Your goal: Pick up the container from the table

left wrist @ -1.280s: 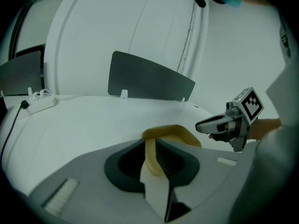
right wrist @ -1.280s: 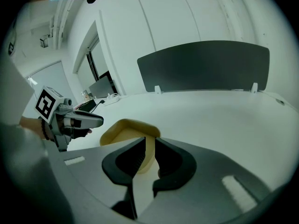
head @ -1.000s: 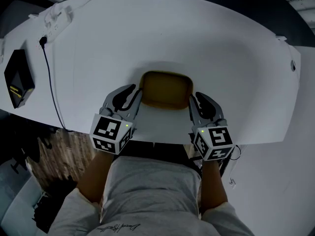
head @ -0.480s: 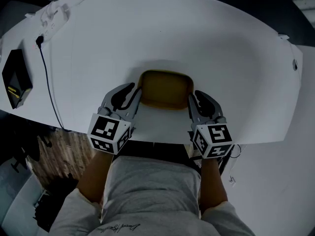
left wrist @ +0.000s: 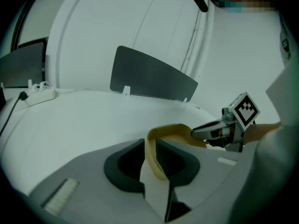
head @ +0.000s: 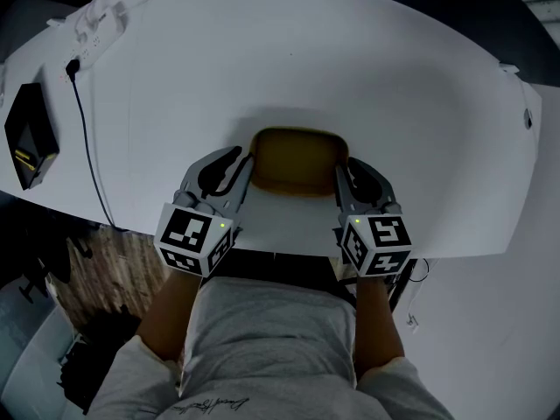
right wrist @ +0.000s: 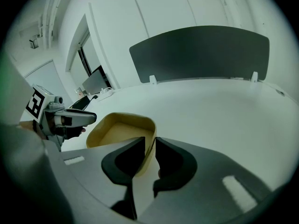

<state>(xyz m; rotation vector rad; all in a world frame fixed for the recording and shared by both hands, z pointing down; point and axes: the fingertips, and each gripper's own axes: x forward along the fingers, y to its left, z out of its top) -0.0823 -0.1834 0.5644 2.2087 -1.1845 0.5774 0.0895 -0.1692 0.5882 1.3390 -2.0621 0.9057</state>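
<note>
Pinching 2 thin end walls of the container (head: 296,159), my left gripper (head: 248,170) and right gripper (head: 343,178) could flex them and slip if lifted unevenly.

Container (head: 296,160) on the table (head: 394,77) near its front edge, between left gripper (head: 247,168) and right gripper (head: 342,178).

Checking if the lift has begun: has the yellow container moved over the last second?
No. The container keeps its place against the near edge of the table, with the left claw and right claw shut on its rim.
</note>
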